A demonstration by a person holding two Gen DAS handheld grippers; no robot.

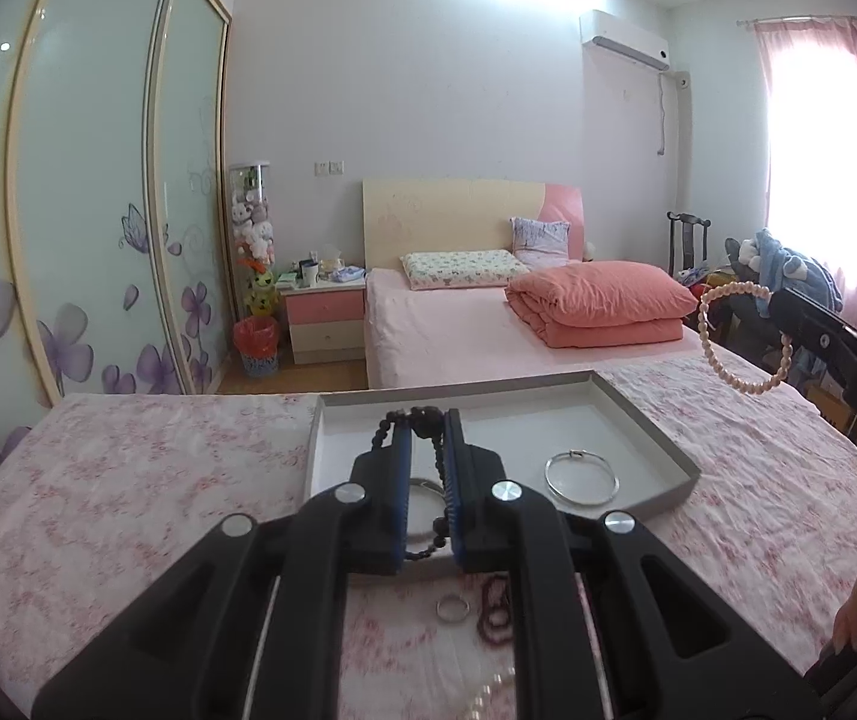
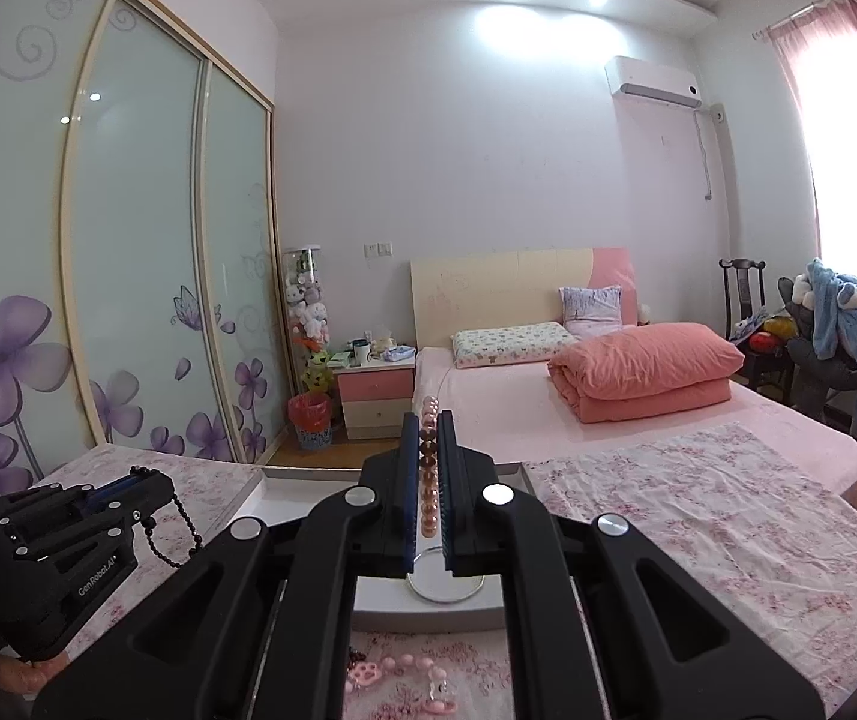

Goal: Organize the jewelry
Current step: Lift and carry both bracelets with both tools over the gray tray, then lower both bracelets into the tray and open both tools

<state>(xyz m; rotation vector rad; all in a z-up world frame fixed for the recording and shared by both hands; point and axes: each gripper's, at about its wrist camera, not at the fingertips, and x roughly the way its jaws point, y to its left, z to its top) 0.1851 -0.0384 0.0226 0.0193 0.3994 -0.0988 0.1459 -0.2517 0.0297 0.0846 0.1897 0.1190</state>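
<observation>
My left gripper (image 1: 427, 420) is shut on a dark beaded bracelet (image 1: 439, 456) and holds it above the shallow grey tray (image 1: 650, 420); its beads (image 2: 179, 531) hang below that gripper (image 2: 128, 489) in the right wrist view. A silver bangle (image 1: 581, 476) lies in the tray at the right. A second silver bangle (image 1: 425, 485) lies half hidden under my fingers. My right gripper (image 2: 427, 426) is shut on a pink pearl bracelet (image 2: 428, 462), which hangs in a loop (image 1: 728, 330) above the tray's right side.
On the floral cloth (image 1: 128, 480) in front of the tray lie a silver ring (image 1: 451, 608), a dark red bead string (image 1: 496, 606), white pearls (image 1: 488, 696) and a pink charm string (image 2: 392, 669). A bed (image 1: 458, 324) stands behind.
</observation>
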